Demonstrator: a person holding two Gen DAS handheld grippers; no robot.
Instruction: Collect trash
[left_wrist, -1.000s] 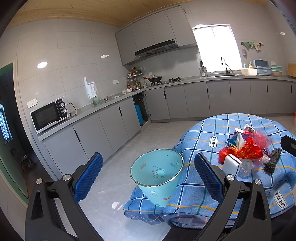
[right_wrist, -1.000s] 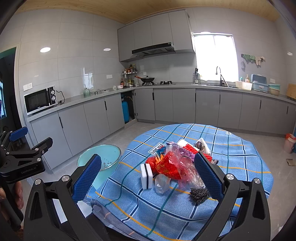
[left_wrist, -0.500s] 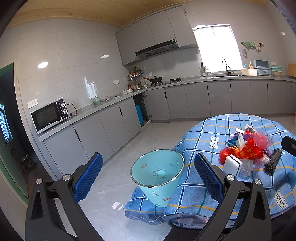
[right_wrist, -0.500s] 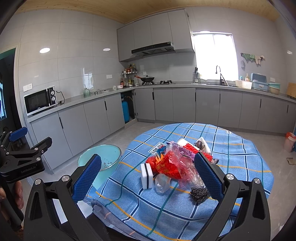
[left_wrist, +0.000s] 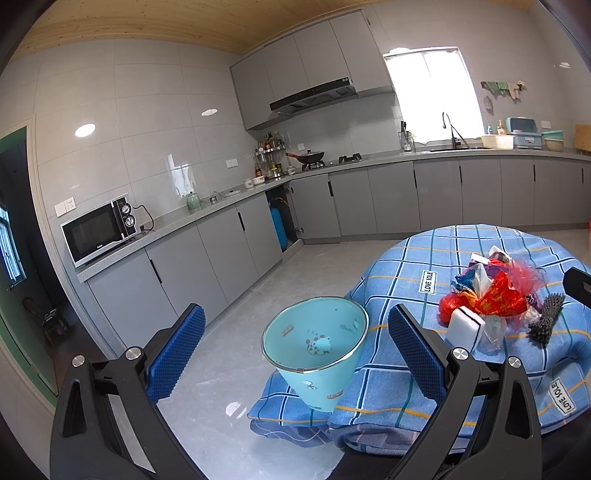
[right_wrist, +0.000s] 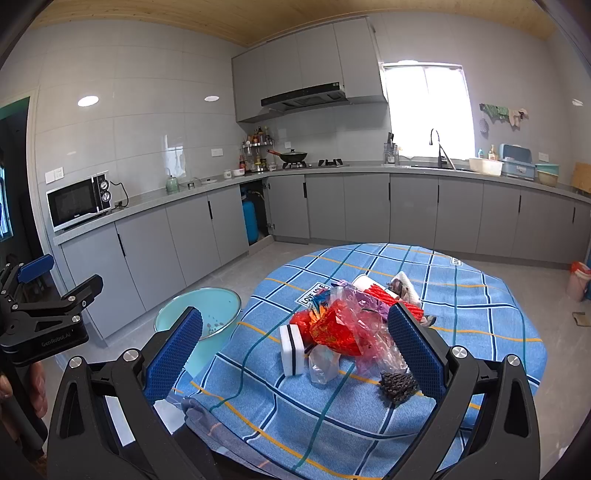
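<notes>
Left claw: the left claw (left_wrist: 295, 347) hangs level off the surface's edge, spread wide with nothing between its blue pads; the bin shows in the gap.
Right claw: the right claw (right_wrist: 295, 349) hovers above the near edge of the surface, wide and empty, aimed at the trash.
Hand: in the right view a hand (right_wrist: 22, 387) at 9 o'clock grips the left claw's handle.
Trash: a heap of red and clear wrappers (right_wrist: 343, 325) lies mid-surface, with a white sponge (right_wrist: 291, 349) touching it at 8 o'clock and a dark brush (right_wrist: 399, 384) just beside it at 5 o'clock.
Bin: the pale blue bin (left_wrist: 317, 350) stands on the floor against the cloth's edge, at 9 o'clock from the trash.
Only left view: printed figures inside the bin.
Only right view: a red stick bundle (right_wrist: 391, 299) behind the heap.
Surface: round, under a blue checked cloth (right_wrist: 461, 306).
Room: grey cabinets (right_wrist: 369, 206), microwave (right_wrist: 77, 201) at 9 o'clock, window (right_wrist: 428, 110) at 12.
</notes>
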